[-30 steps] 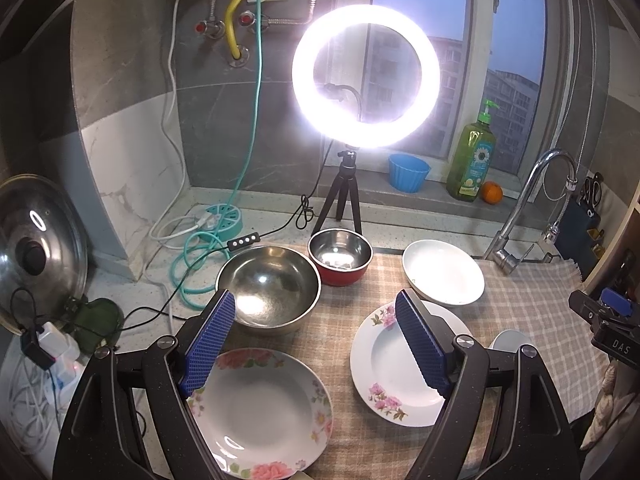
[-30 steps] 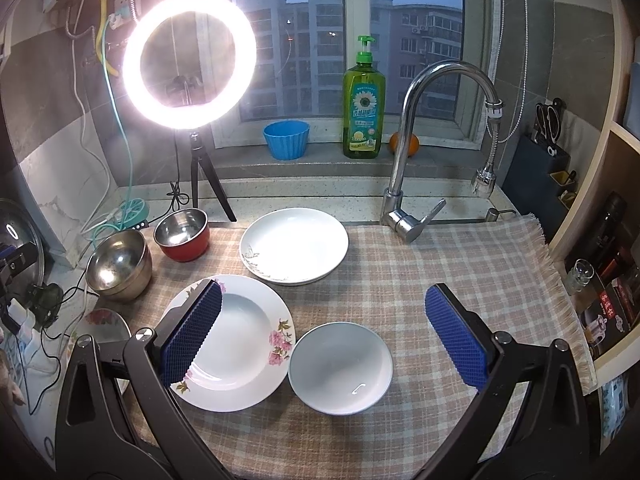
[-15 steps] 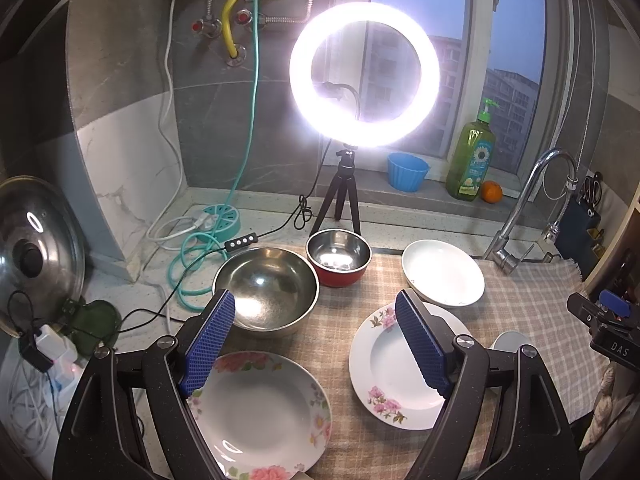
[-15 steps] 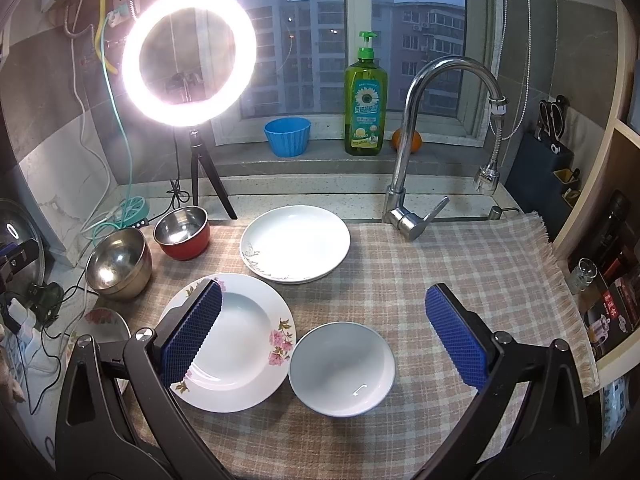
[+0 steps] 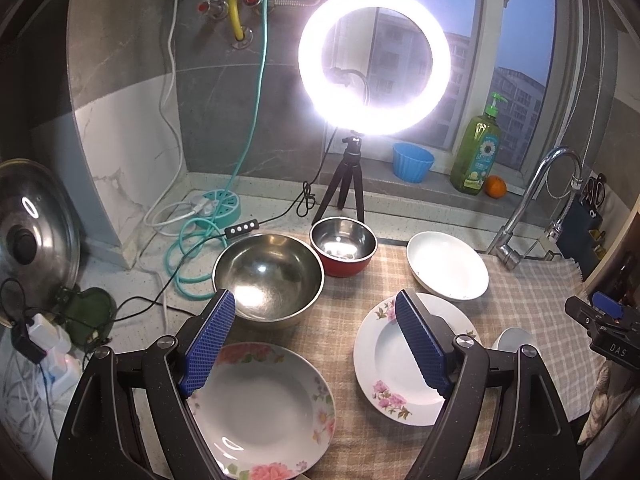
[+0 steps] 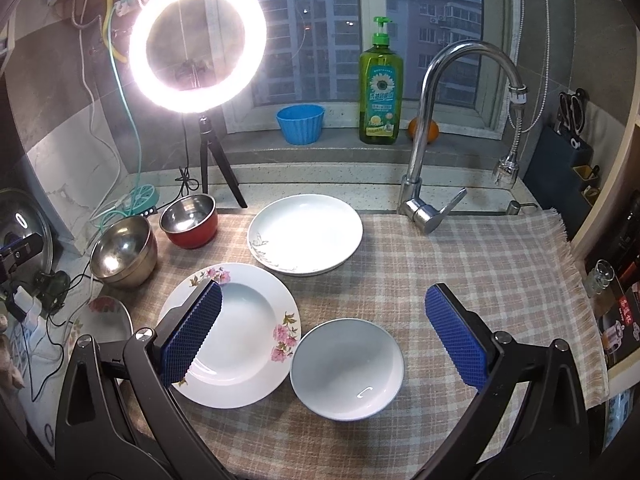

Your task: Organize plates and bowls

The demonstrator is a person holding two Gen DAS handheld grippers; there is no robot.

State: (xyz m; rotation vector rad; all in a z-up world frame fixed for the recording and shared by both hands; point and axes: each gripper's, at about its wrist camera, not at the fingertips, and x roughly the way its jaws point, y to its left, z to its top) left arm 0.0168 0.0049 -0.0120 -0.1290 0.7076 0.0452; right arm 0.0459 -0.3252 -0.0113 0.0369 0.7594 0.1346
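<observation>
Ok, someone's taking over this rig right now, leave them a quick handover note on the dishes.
Left gripper: open, empty, above the gap between the big steel bowl and the near floral plate.
Right gripper: open, empty, above the small white bowl.
On the checked cloth: second floral plate, plain white plate behind it, red bowl next to the steel bowl at the cloth's left edge.
Done: nothing stacked, every dish lies separate.
Left: stack the plates and nest the bowls; probably start with the two floral plates.
</observation>
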